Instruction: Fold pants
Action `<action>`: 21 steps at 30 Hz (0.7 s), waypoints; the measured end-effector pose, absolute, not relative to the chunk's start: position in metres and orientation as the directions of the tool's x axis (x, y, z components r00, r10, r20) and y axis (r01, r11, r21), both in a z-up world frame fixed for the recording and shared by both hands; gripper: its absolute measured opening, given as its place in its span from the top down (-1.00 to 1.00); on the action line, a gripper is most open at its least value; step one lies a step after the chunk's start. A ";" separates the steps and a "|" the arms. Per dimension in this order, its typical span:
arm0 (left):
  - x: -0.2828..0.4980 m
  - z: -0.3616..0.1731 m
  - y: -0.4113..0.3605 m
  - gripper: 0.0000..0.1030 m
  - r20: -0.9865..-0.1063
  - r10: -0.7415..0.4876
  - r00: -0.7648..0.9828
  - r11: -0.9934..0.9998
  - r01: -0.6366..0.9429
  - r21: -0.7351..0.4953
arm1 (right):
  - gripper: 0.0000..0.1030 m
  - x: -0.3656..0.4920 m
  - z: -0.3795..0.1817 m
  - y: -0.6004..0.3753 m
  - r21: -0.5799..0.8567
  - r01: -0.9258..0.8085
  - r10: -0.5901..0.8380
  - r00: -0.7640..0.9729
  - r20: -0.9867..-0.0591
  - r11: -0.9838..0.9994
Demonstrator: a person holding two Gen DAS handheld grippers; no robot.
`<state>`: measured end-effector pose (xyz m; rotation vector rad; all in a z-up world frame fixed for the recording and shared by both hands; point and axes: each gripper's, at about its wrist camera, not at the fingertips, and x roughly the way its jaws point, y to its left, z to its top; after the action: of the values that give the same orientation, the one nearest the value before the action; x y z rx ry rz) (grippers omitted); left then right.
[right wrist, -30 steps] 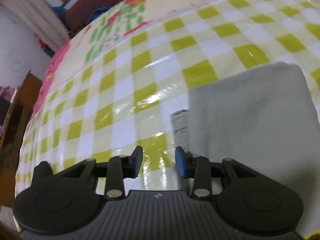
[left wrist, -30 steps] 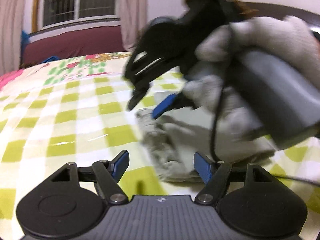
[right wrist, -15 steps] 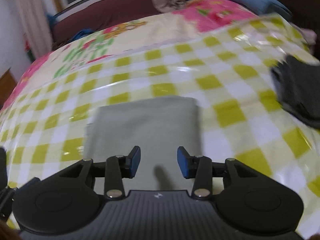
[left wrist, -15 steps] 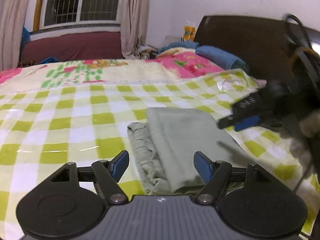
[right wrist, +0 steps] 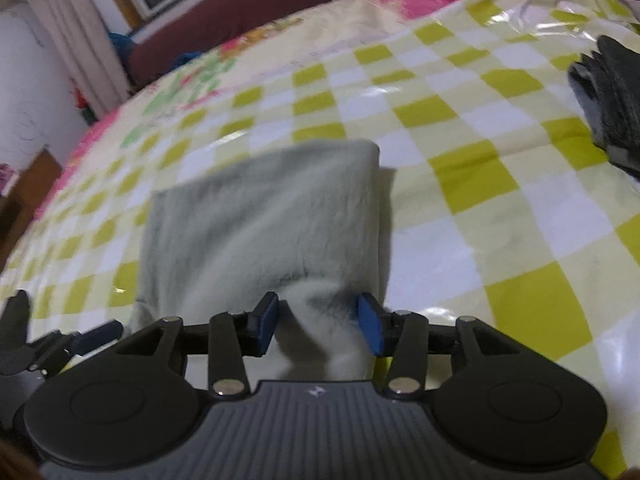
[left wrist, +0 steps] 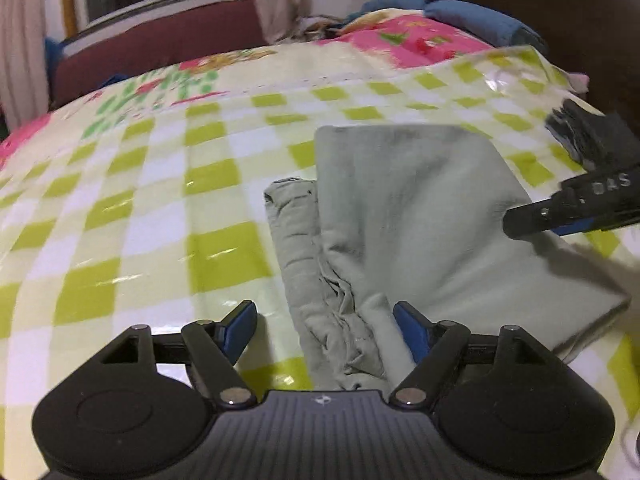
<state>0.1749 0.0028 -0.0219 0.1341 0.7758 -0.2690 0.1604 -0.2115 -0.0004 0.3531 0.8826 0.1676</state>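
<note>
The pale grey-green pants (left wrist: 404, 216) lie folded into a rectangle on the green-checked bed cover (left wrist: 160, 208), with a crumpled waistband edge (left wrist: 320, 280) along the left side. My left gripper (left wrist: 326, 326) is open and empty, its jaws astride the near left corner of the pants. My right gripper (right wrist: 318, 322) is open and empty, low over the near right edge of the pants (right wrist: 260, 220). Its fingers (left wrist: 560, 216) show at the right of the left wrist view. The left gripper's fingers (right wrist: 96, 332) show at the lower left of the right wrist view.
A dark folded garment (left wrist: 588, 136) lies on the cover to the right of the pants and shows in the right wrist view (right wrist: 612, 100) too. Pink floral bedding (left wrist: 420, 40) and a blue pillow (left wrist: 476, 20) lie at the far end. A dark red couch (left wrist: 160, 52) stands under the window.
My right gripper swung from the left side of the pants across to their right edge and dropped low. My left gripper moved closer to the near left corner.
</note>
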 end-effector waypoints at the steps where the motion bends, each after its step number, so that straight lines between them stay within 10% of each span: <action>1: 0.174 -0.019 0.002 -0.73 -0.707 -0.170 0.687 0.960 0.277 0.039 | 0.10 0.160 0.000 -0.212 0.385 -0.005 0.303 0.626 -0.718 0.923; 21: 0.201 -0.016 -0.024 -0.73 -0.649 -0.096 0.754 0.956 0.253 0.152 | 0.09 0.189 -0.003 -0.184 0.232 -0.117 0.243 0.726 -0.644 0.966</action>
<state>0.2013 -0.0241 -0.0161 0.2374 0.6917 -0.1923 0.1885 -0.1836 -0.0028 0.1804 0.7329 0.1993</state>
